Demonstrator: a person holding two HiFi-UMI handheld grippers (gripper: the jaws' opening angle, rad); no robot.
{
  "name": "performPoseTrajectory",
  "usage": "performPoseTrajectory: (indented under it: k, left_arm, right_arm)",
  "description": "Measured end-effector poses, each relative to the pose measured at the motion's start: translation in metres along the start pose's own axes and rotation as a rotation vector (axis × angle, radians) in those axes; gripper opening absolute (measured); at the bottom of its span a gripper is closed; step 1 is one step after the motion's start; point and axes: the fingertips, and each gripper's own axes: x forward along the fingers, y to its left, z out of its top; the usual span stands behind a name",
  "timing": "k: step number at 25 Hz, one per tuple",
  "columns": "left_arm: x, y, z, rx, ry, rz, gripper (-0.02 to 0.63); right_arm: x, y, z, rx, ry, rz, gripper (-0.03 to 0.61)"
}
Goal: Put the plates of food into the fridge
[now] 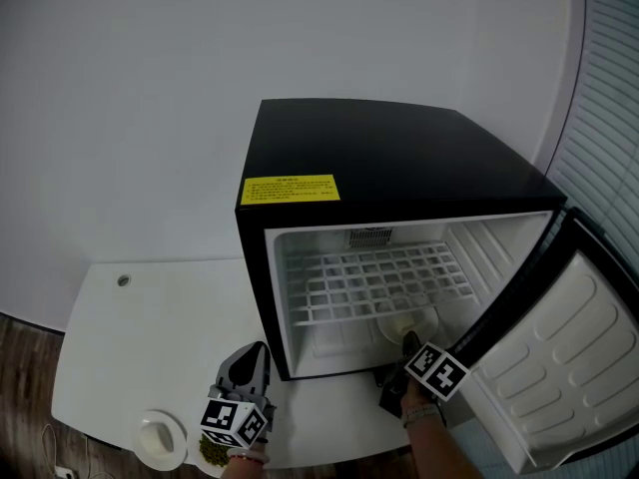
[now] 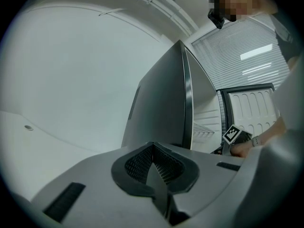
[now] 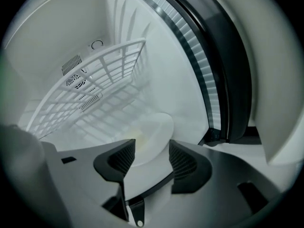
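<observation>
A black mini fridge [image 1: 399, 158] stands on the white table [image 1: 150, 317] with its door [image 1: 559, 357] swung open to the right. A white plate [image 1: 401, 325] with pale food rests on the fridge floor under the wire shelf [image 1: 374, 277]. My right gripper [image 1: 409, 343] reaches into the fridge mouth. In the right gripper view it [image 3: 152, 148] is open, the plate [image 3: 149, 129] lying between and just beyond its pads without being pressed. My left gripper [image 1: 258, 355] hovers left of the fridge, shut and empty [image 2: 153, 148]. Below it a plate of green food [image 1: 212, 452] peeks out.
A small white dish [image 1: 160, 437] sits at the table's front left corner. The wire shelf [image 3: 95, 84] spans the fridge interior above the plate. The door's dark gasket [image 3: 223, 70] runs close on the right. Window blinds [image 1: 609, 118] stand behind.
</observation>
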Motion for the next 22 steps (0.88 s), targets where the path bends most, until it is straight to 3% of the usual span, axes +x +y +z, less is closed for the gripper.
performPoseTrajectory:
  k: [8, 11, 16, 18, 22]
  left_arm:
    - [-0.002, -0.002, 0.001, 0.008, 0.005, -0.005, 0.008]
    - [-0.007, -0.005, 0.005, 0.011, 0.0, -0.021, 0.008]
    - [-0.024, -0.008, 0.019, 0.022, -0.004, -0.039, 0.008]
    - [-0.032, -0.012, 0.024, 0.019, -0.008, -0.045, 0.008]
    - [-0.049, -0.019, 0.032, 0.009, -0.008, -0.057, 0.008]
  right_arm:
    - [-0.015, 0.011, 0.004, -0.139, -0.052, 0.037, 0.209]
    - [-0.033, 0.033, -0.007, -0.223, -0.028, 0.138, 0.207]
    - [-0.084, 0.104, -0.055, -0.502, 0.03, 0.381, 0.204]
    - [-0.108, 0.131, -0.072, -0.616, 0.014, 0.45, 0.121]
    - [-0.144, 0.17, -0.098, -0.705, 0.001, 0.551, 0.078]
